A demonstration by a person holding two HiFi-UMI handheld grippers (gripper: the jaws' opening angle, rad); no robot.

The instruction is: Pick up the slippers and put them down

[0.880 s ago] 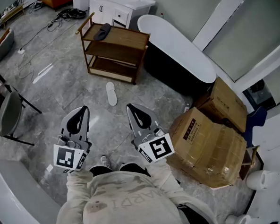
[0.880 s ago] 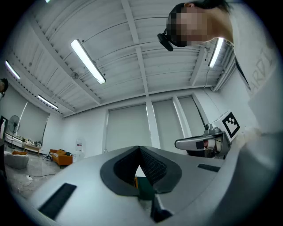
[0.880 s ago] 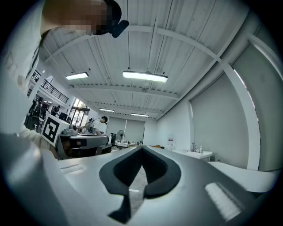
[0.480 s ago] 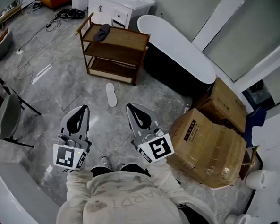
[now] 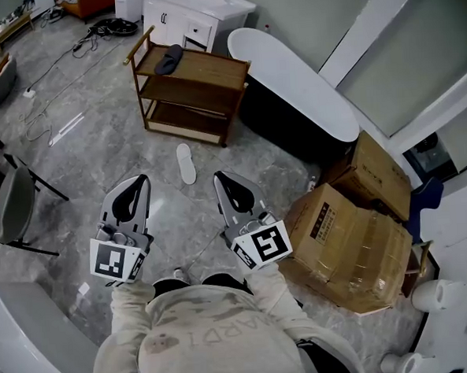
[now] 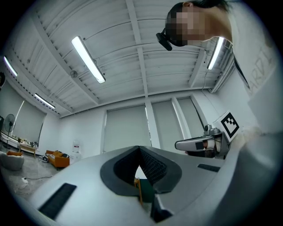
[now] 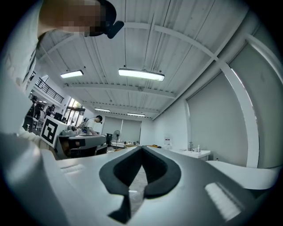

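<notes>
Hardly anything had shifted since the earlier frame: your view had crept slightly across the floor, and both grippers hung where they were in front of your chest. The left gripper [image 5: 141, 182] had its fingers pressed together with nothing between them, and the right gripper [image 5: 220, 177] was likewise fully closed and empty. The white slipper [image 5: 185, 162] lay flat on the grey marble floor [image 5: 97, 143], well ahead of both tips and short of the wooden shelf rack [image 5: 214, 63]. A dark slipper [image 5: 168, 56] sat on the rack's top board. The main risk, as I judged it, was reaching down with the fingers closed, since shut tips would only nudge the white slipper along that glossy floor. Both grippers also pointed roughly level, not down. You had to tip one steeply to meet so thin a thing, and a shallow approach would probably scrape the tiles or ride over the sole. A pinch on the very edge could let the soft slipper droop and slip out on the lift. The rack's lower rail stood near the slipper, so an overshoot might knock it. The cardboard boxes [image 5: 344, 246] crowded your right side, leaving the right elbow little room when you bent.
</notes>
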